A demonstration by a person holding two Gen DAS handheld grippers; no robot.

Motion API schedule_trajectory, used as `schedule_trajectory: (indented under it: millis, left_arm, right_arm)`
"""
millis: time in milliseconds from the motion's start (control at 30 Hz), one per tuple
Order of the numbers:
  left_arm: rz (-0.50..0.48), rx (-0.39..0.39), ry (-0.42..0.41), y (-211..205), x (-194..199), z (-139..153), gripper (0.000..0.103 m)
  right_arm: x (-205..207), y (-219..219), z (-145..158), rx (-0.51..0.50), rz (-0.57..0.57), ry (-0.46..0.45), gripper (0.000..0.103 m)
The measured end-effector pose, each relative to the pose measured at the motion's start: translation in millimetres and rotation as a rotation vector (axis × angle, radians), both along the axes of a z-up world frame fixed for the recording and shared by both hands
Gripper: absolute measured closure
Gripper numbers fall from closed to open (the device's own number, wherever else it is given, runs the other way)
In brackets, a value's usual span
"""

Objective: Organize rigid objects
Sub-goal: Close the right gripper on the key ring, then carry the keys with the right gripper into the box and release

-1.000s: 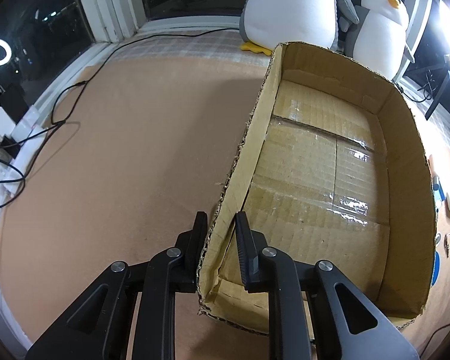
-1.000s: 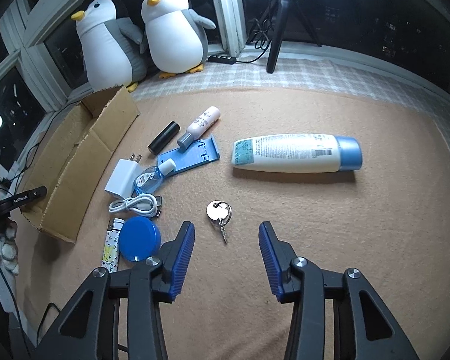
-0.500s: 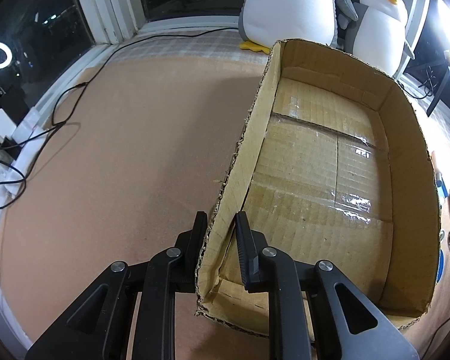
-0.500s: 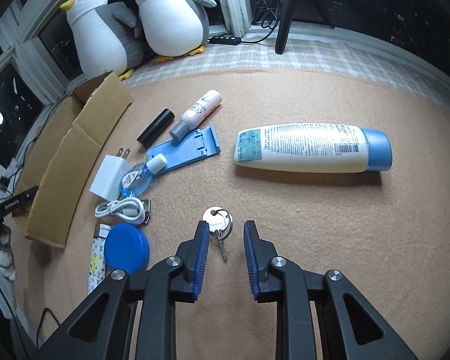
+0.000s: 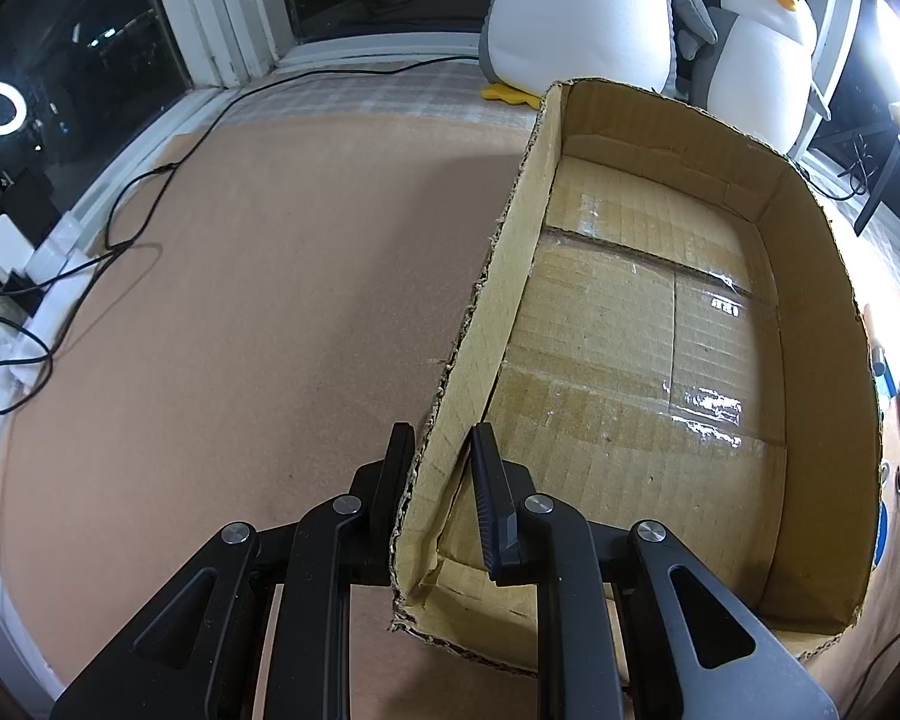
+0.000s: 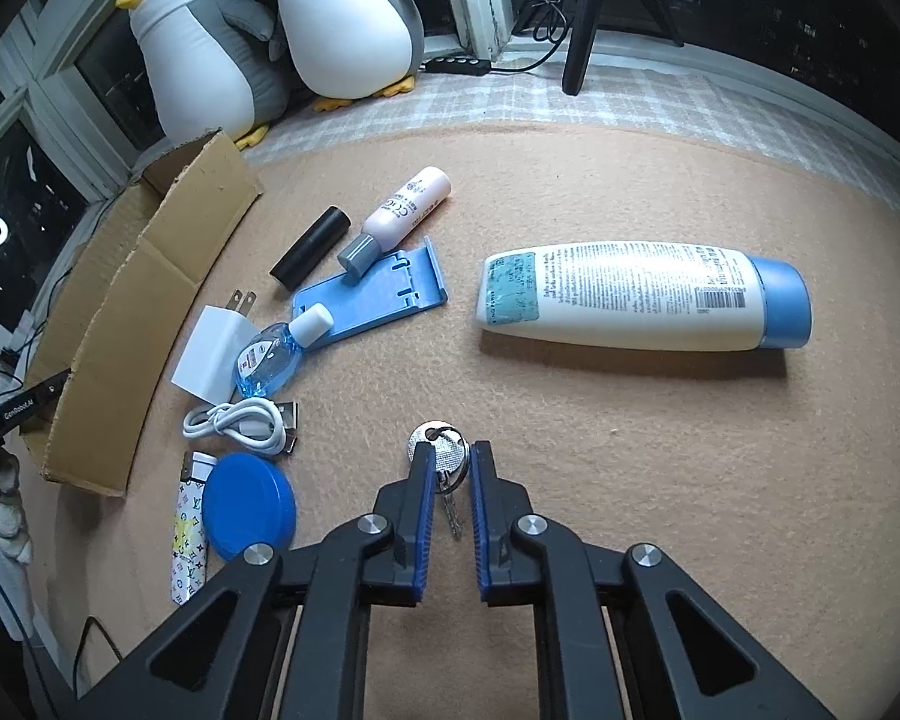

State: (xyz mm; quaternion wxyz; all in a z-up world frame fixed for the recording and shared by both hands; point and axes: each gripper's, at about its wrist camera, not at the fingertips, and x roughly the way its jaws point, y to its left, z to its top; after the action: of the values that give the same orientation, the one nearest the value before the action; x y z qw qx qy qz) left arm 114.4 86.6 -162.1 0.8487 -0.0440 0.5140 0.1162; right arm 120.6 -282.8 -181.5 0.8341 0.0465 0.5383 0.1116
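Keys, lower centre: light, stiff, flat, slippery; right gripper jaws just closing around ring. Left gripper jaws clamped on cardboard box wall.

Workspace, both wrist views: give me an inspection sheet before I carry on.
Surface: tan felt mat, checked cloth behind.
Job's things: empty cardboard box; keys; lotion bottle; small tube; black cylinder; blue stand; sanitizer; charger plug; blue lid; lighter.
Clutter: nothing seen.
Grippers: left gripper clamped on the box wall; right gripper just closing around the keys, contact unclear.
Cables: coiled white cable; black cable.
Surroundings: two plush penguins, dark windows.
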Motion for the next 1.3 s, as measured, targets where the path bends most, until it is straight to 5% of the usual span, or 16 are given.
schedule_trajectory:
  millis: [800,1300]
  left_arm:
    - [-0.003,-0.013,-0.002,1,0,-3,0.086]
    - [-0.009,-0.032,-0.012,3,-2,-4,0.086]
  right_arm:
    - [-12,17,43,-0.051,0.054,-0.138,0.101]
    - [-6,107,120,0.093,0.242,-0.283,0.101]
